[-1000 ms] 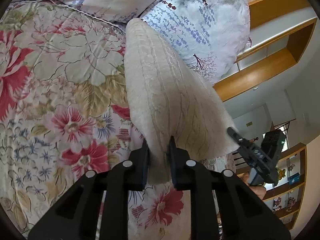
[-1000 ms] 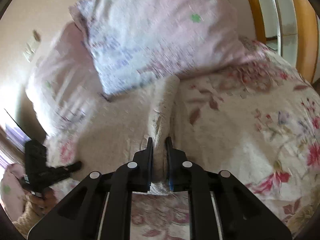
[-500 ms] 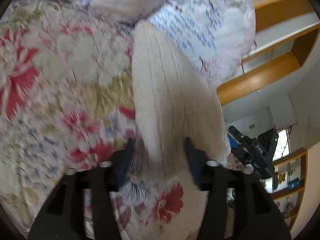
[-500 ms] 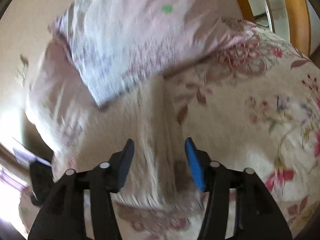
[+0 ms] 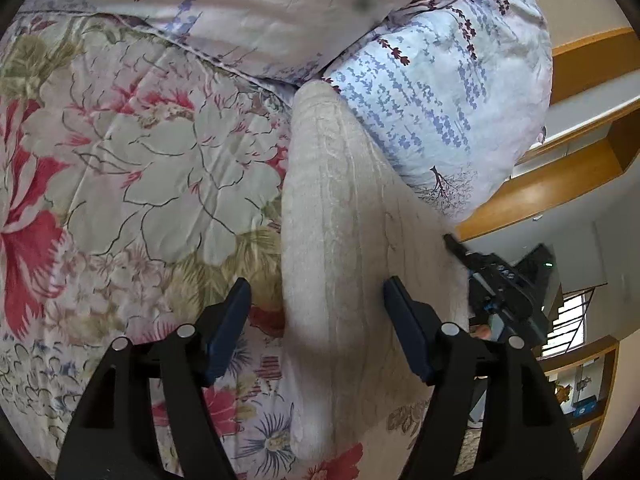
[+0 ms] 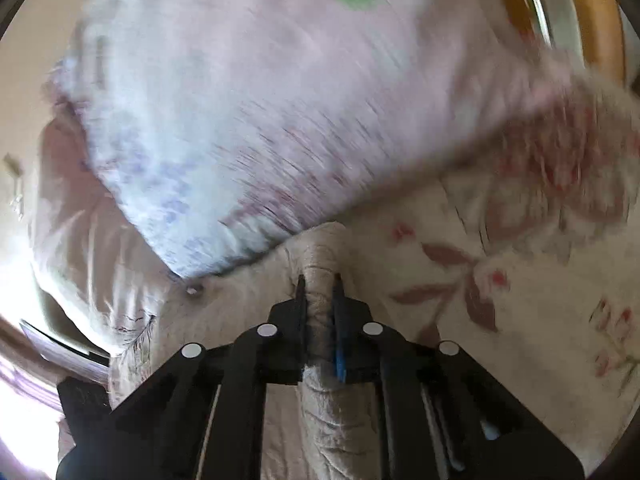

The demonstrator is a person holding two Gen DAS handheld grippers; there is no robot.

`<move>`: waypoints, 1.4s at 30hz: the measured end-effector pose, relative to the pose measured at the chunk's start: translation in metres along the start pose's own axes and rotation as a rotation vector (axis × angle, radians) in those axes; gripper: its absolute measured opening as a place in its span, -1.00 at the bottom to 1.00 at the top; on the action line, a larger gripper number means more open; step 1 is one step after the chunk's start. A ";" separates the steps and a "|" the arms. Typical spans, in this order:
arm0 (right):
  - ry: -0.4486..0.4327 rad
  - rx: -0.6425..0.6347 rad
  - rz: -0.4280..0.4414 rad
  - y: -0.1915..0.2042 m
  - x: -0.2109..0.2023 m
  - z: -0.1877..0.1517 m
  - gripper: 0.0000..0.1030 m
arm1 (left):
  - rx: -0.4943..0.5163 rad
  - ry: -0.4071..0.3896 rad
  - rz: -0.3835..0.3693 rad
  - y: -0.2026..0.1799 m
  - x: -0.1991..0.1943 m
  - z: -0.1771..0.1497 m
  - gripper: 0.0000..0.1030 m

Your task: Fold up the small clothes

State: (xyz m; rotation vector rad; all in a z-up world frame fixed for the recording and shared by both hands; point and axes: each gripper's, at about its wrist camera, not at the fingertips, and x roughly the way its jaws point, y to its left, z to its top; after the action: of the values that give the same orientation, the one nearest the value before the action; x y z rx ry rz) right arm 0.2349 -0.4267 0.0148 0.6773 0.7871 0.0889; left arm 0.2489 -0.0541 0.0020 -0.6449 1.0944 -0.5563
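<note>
A cream cable-knit garment [image 5: 340,232] lies folded on the floral bedspread [image 5: 140,168], its far end against the pillows. My left gripper [image 5: 316,300] is open, its jaws standing either side of the garment's near edge. The other gripper shows at the right of the left wrist view [image 5: 500,280]. In the right wrist view my right gripper [image 6: 319,292] is shut on a bunched fold of the cream garment [image 6: 320,256]. That view is blurred by motion.
Two pale floral pillows [image 5: 440,92] lie at the head of the bed, also in the right wrist view [image 6: 260,100]. A wooden bed frame and shelves [image 5: 552,188] stand to the right. A wall is behind the pillows.
My left gripper has opened and let go of the garment, which now lies on the bed. My right gripper opened half a second ago and has shut again on a fold.
</note>
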 end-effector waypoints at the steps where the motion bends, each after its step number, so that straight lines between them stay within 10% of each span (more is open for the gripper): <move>1: -0.056 -0.039 0.005 0.006 -0.012 -0.003 -0.81 | 0.003 0.002 -0.009 -0.001 0.001 0.000 0.21; 13: 0.026 0.009 -0.141 -0.016 0.015 -0.010 -0.76 | -0.004 0.010 -0.034 -0.007 0.016 0.000 0.24; 15: 0.029 0.032 -0.123 -0.017 0.006 -0.008 -0.41 | -0.015 0.015 -0.044 -0.006 0.014 0.001 0.31; 17: 0.021 0.069 -0.087 -0.026 -0.013 -0.009 0.48 | -0.023 0.019 -0.067 -0.004 0.011 0.003 0.36; 19: 0.023 0.085 -0.033 -0.030 -0.026 -0.010 0.59 | -0.018 0.013 -0.080 -0.003 0.007 0.005 0.41; 30: 0.191 0.112 0.095 -0.042 -0.017 -0.037 0.58 | 0.018 0.049 -0.103 -0.014 0.024 0.009 0.44; 37: 0.240 0.061 0.169 -0.030 -0.011 -0.045 0.14 | 0.048 0.033 -0.092 -0.019 0.031 0.010 0.33; 42: 0.255 0.072 0.220 -0.031 -0.008 -0.051 -0.36 | -0.012 0.020 -0.145 -0.009 0.031 0.011 -0.15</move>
State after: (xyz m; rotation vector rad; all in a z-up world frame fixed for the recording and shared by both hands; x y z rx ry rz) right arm 0.1892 -0.4267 -0.0243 0.8301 0.9609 0.3534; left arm 0.2694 -0.0799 -0.0077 -0.7344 1.0758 -0.6828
